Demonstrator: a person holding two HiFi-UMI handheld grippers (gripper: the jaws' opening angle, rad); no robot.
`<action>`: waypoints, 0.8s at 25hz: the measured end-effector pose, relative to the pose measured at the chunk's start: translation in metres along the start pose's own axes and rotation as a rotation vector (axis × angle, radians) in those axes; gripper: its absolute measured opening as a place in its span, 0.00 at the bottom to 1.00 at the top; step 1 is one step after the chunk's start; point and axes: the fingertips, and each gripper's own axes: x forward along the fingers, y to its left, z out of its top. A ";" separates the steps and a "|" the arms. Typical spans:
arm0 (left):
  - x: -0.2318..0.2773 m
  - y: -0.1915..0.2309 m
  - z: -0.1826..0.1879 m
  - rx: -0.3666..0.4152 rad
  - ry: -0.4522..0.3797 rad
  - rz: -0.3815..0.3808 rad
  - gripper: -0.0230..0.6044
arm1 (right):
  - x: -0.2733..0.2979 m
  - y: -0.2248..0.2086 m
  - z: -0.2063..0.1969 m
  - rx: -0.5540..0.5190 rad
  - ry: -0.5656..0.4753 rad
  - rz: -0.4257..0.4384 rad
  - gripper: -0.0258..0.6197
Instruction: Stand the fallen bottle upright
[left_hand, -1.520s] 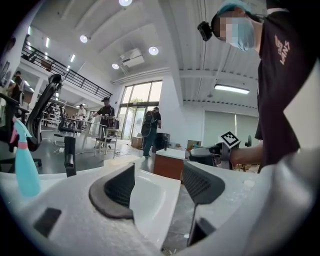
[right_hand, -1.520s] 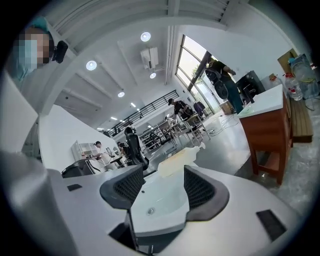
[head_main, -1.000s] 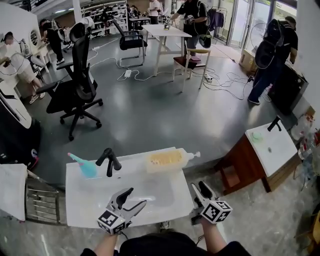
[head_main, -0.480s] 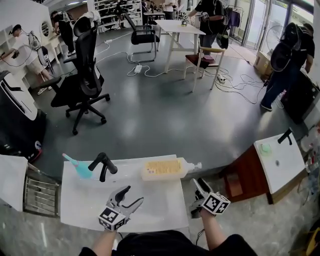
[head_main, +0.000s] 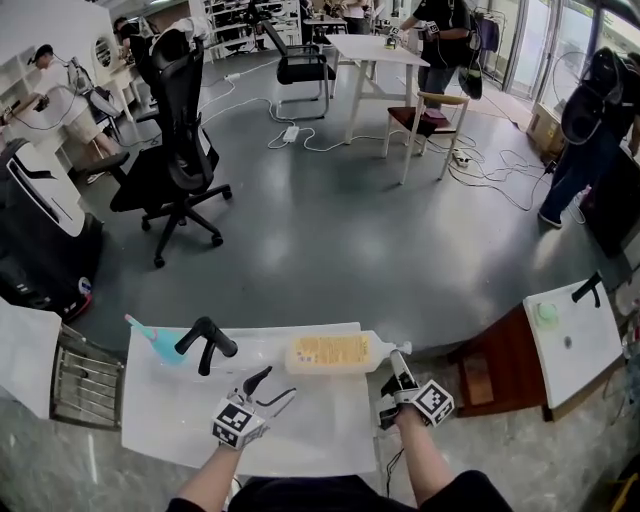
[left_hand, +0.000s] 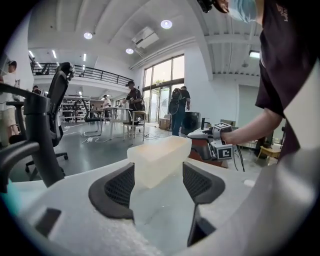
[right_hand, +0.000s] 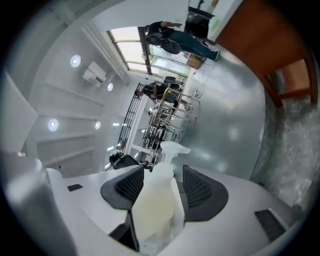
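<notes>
R claw (head_main: 398, 362) apart round bottle (head_main: 330, 352) neck (lying flat); L claw (head_main: 277, 383) apart too.

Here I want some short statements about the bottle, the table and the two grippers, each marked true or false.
1. The bottle lies on its side on the white table. True.
2. Its cap points toward the left gripper. False: it points to the person's right, by the right gripper.
3. The left gripper's jaws are apart and hold nothing. True.
4. The right gripper's jaws are shut with nothing between them. False: they are apart, with the bottle's neck between them.
5. The blue object lies at the table's right end. False: it lies at the left end.
</notes>
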 end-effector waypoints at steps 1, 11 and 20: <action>0.004 0.002 -0.001 -0.007 0.007 0.000 0.51 | 0.003 -0.004 0.004 0.023 -0.016 0.010 0.39; 0.031 0.011 0.000 -0.125 0.007 -0.077 0.52 | 0.035 -0.006 0.018 0.124 -0.065 0.132 0.24; 0.037 0.004 -0.008 -0.162 0.022 -0.191 0.53 | 0.018 0.007 0.017 0.065 -0.099 0.076 0.21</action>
